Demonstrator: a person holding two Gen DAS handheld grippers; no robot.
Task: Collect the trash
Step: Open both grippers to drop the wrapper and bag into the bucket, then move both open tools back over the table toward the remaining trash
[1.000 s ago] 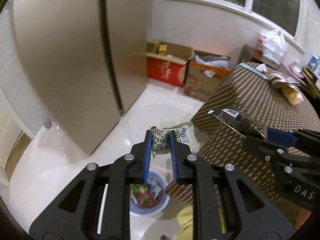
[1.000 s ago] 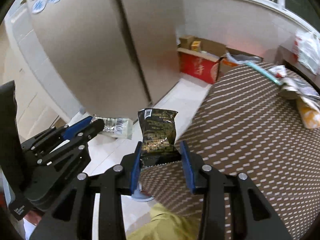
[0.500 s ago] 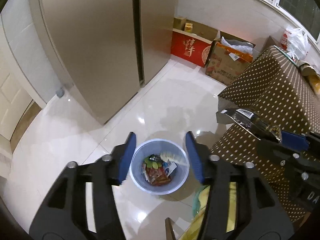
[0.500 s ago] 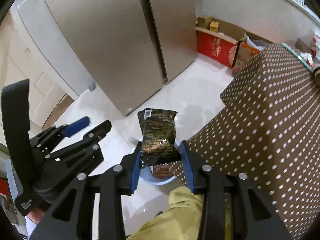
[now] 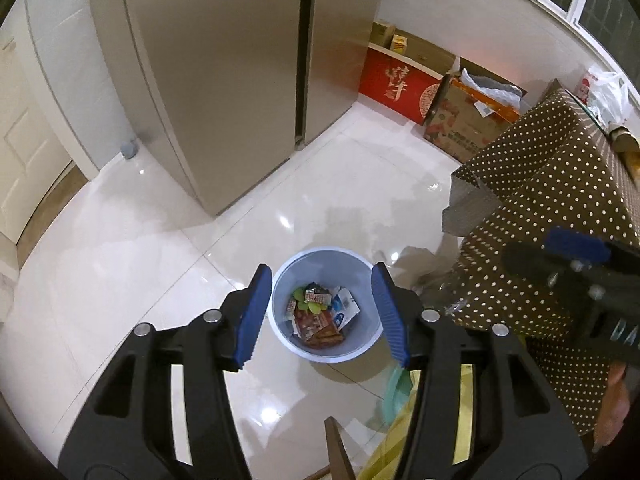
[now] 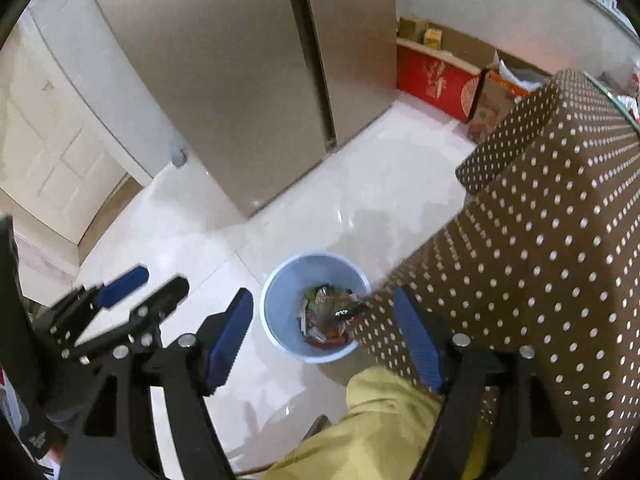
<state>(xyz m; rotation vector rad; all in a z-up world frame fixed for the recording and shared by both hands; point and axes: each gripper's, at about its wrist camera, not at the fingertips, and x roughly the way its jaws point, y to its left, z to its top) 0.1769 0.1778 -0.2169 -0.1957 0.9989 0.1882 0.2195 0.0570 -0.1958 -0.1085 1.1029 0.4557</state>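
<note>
A pale blue round bin [image 5: 362, 344] [image 6: 280, 300] stands on the white floor with several wrappers in it. My left gripper [image 5: 320, 276] [image 6: 160, 280] hangs above it, open, with nothing between its blue pads. My right gripper [image 6: 323, 294] [image 5: 560, 256] is also over the bin and its jaws are opening, with no thing held between them. A black snack packet [image 6: 345, 312], blurred, lies or falls at the bin's right side, below the fingers.
A table under a brown dotted cloth [image 6: 560, 240] [image 5: 560, 184] overhangs the bin's right side. A tall beige fridge [image 5: 224, 80] stands behind, with a red box [image 5: 396, 84] and cardboard boxes [image 5: 464, 128] by the wall. A person's yellow trouser leg [image 6: 376, 420] is near the bin.
Both grippers sank over the bin. The left one opened and let its patterned wrapper drop in. The right one opened just now and the black packet left its pads.
</note>
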